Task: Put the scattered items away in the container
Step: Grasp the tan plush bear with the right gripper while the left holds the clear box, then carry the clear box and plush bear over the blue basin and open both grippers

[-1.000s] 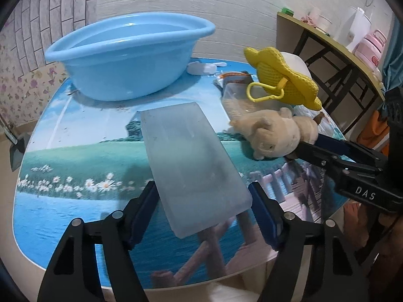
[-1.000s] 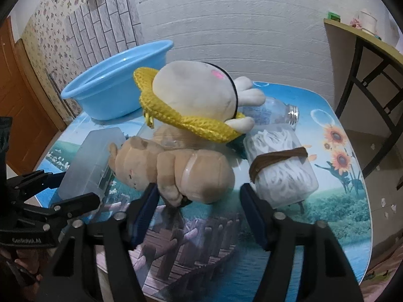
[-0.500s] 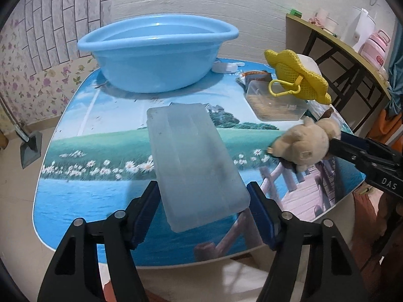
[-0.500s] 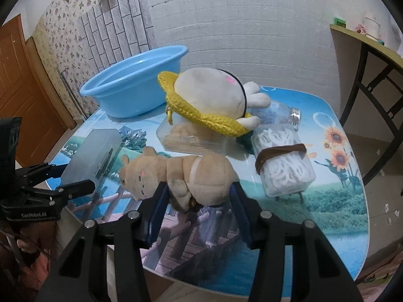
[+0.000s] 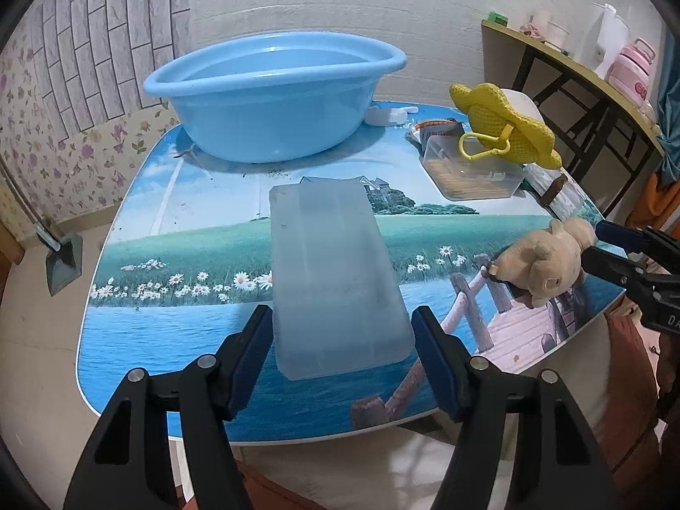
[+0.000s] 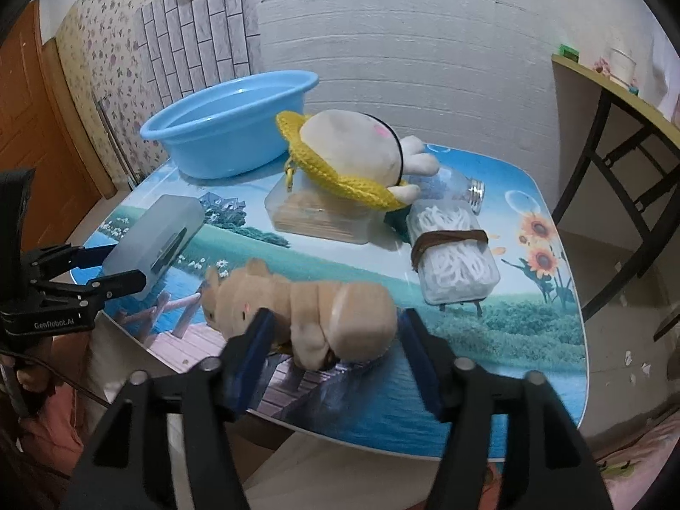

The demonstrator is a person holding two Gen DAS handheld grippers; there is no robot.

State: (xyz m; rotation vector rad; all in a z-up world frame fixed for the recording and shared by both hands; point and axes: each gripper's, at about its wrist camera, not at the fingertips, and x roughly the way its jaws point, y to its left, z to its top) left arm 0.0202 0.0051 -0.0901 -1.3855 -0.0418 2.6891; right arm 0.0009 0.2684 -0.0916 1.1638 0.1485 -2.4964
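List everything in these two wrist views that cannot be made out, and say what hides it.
- Blue basin floor: both views, hidden by its own near wall.
- Frosted plastic box contents: both views, cloudy walls.
- Whether the left gripper pads press the box: left view, too close to call.
- Tan plush underside and far flank: right view, hidden by its body, so the right gripper contact is unclear.
- Small white item behind the basin: left view, too small.

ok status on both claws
Left claw just closing, clamped on frosted box. Right claw just opening, bear plush loose between its jaws. Nothing blocking blue basin.
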